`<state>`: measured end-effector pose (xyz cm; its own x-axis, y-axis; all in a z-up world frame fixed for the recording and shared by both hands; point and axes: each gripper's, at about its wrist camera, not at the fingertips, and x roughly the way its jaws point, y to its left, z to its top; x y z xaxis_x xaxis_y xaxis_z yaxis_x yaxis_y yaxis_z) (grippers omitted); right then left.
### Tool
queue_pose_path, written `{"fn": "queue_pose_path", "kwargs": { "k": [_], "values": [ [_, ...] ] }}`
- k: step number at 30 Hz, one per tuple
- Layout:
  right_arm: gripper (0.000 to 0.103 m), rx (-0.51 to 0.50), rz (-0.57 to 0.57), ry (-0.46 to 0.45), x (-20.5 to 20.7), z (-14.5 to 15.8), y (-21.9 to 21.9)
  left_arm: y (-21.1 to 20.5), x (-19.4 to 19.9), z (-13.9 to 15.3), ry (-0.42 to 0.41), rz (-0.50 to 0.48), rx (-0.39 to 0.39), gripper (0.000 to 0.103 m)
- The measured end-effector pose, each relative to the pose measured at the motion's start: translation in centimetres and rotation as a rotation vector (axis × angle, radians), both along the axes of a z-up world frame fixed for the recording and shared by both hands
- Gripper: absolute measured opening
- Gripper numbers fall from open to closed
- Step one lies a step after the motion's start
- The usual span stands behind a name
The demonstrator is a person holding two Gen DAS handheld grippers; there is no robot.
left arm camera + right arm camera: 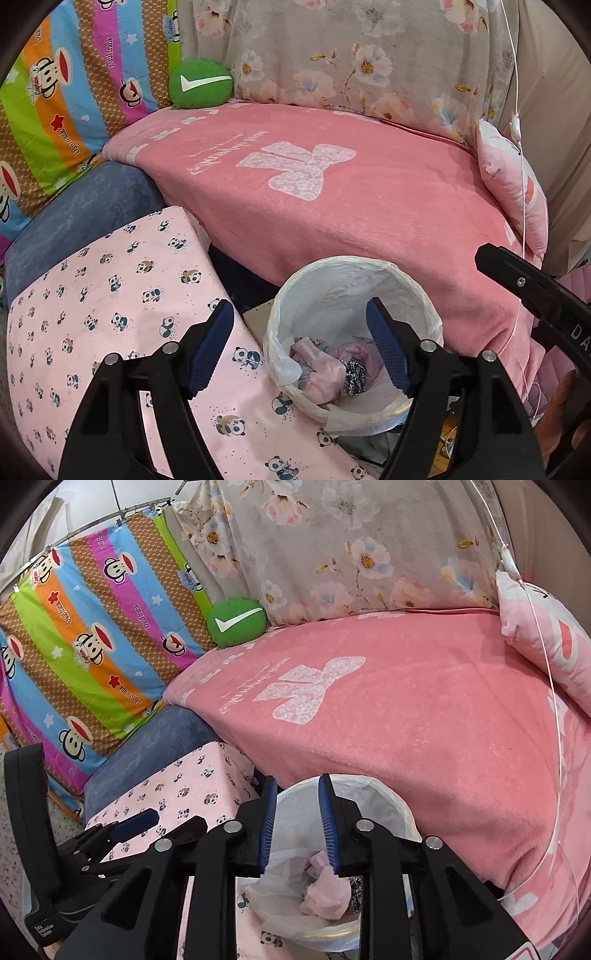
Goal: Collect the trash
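Note:
A round white bin lined with a clear plastic bag stands on the floor against the pink-covered sofa seat. Inside lie crumpled pink tissues and a small dark patterned scrap. My left gripper is open and empty, its jaws wide apart over the bin's left side. In the right wrist view the bin sits just below my right gripper, which is open with a narrower gap and holds nothing. The pink tissues show beneath it. The left gripper's blue pad shows at the left.
A stool with a pink panda-print cover stands left of the bin. A pink blanket covers the seat. A green round cushion and a pink pillow lie on it. A thin white cord hangs at right.

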<state>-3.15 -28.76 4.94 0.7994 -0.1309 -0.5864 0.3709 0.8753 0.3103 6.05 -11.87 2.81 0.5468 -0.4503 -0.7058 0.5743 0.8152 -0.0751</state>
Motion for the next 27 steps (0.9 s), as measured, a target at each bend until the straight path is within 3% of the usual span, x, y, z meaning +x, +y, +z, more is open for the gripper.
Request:
{"fn": "queue_pose_path", "kwargs": {
  "k": [6,13,22,27],
  "values": [
    [0.036,-0.034,0.019,0.031,-0.2,-0.2,1.0,1.5,-0.2,-0.2,-0.005,0.042,-0.005,0.073],
    [0.045,-0.091,0.036,0.088,-0.8,-1.1,2.7,3.2,-0.8,-0.4,-0.046,0.096,0.011,0.085],
    [0.063,-0.170,0.043,0.127,-1.5,-2.5,5.1,5.1,-1.8,-1.6,-0.060,0.142,0.037,0.089],
    [0.065,-0.186,0.044,0.161,-2.0,-3.4,6.0,5.9,-2.4,-2.4,-0.058,0.175,0.045,0.090]
  ]
}}
